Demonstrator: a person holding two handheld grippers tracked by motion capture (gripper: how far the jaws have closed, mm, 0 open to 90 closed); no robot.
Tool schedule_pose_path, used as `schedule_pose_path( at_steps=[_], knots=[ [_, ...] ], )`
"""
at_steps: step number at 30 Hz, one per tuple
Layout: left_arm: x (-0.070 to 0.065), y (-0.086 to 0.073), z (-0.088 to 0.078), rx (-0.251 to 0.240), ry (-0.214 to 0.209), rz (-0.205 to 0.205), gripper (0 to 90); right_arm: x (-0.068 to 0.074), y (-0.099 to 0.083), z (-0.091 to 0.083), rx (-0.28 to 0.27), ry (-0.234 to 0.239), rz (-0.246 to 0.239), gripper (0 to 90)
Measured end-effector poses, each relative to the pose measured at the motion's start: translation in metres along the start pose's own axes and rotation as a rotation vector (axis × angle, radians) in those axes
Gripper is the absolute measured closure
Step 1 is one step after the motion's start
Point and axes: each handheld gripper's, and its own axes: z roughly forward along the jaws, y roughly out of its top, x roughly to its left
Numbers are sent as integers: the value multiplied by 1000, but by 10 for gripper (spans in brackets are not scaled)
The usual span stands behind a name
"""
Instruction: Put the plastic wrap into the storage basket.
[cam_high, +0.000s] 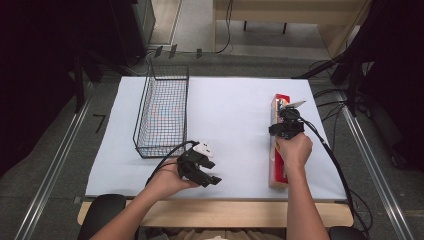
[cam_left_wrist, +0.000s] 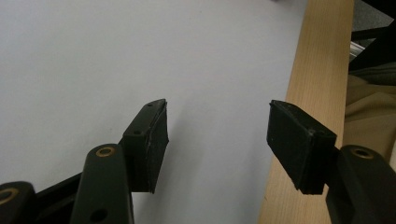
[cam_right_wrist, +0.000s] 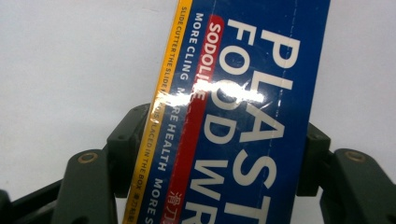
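Right gripper view: my right gripper (cam_right_wrist: 219, 158) clamps the food-wrap box (cam_right_wrist: 243, 116) across its width, probably for lifting; left gripper (cam_left_wrist: 217, 140) idles, jaws apart, holding nothing.

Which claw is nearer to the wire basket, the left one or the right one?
The left. The left claw hovers just off the near right corner of the wire basket. The right claw is far across the table, shut on the food wrap box.

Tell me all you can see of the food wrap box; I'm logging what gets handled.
The food wrap box is long, narrow, seemingly glossy cardboard: blue top with white lettering, a red stripe and a yellow edge band. It lies flat on the table's right side, lengthwise away from the person. The right gripper clamps its long sides.
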Motion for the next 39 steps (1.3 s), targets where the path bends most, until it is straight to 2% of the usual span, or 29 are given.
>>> schedule_pose_path(
  at_steps=[1, 6, 10, 12, 14, 17, 18, 24, 29, 30, 31, 32, 35, 36, 37, 39],
  knots=[
    [0, 0, 0, 0, 0, 0, 389, 0, 1, 0, 10, 2, -1, 359],
    [1, 0, 1, 12, 0, 4, 387, 0, -3, 0, -11, 4, 12, 342],
    [0, -1, 0, 10, 0, 0, 386, -1, -9, 0, -23, 24, 48, 336],
    [1, -1, 0, 12, 3, -3, 386, -1, -12, -1, -7, 40, 58, 324],
    [0, -1, 1, 10, 0, -5, 385, 2, -18, -3, 6, 34, 55, 318],
    [0, -1, 0, 13, 2, 1, 384, 5, -22, -3, 67, 35, 31, 298],
    [0, -1, 1, 13, 2, 1, 384, 6, -23, -4, 70, 32, 33, 309],
    [0, -1, 2, 22, 3, 3, 384, 1, -28, -9, 25, 51, 32, 363],
    [1, -1, 1, 11, 4, -2, 384, -2, -27, -12, 29, 45, -6, 407],
    [2, -1, 0, 9, 5, -7, 384, -4, -27, -14, 17, 36, -56, 418],
    [2, -1, 0, 9, 5, -7, 384, -3, -26, -15, 22, 23, -79, 419],
    [3, -2, 0, 12, 5, -5, 384, -3, -26, -15, 22, 23, -79, 419],
    [3, -2, -1, 8, 9, -4, 384, -9, -24, -17, 17, 67, -97, 421],
    [3, -3, -1, 5, 8, -3, 384, -10, -23, -19, 14, 73, -113, 421],
    [3, -3, -1, 1, 11, -1, 384, -12, -21, -23, -4, 72, -149, 420],
    [4, -3, -1, 0, 11, -1, 384, -14, -20, -26, -10, 82, -157, 420]
  ],
)
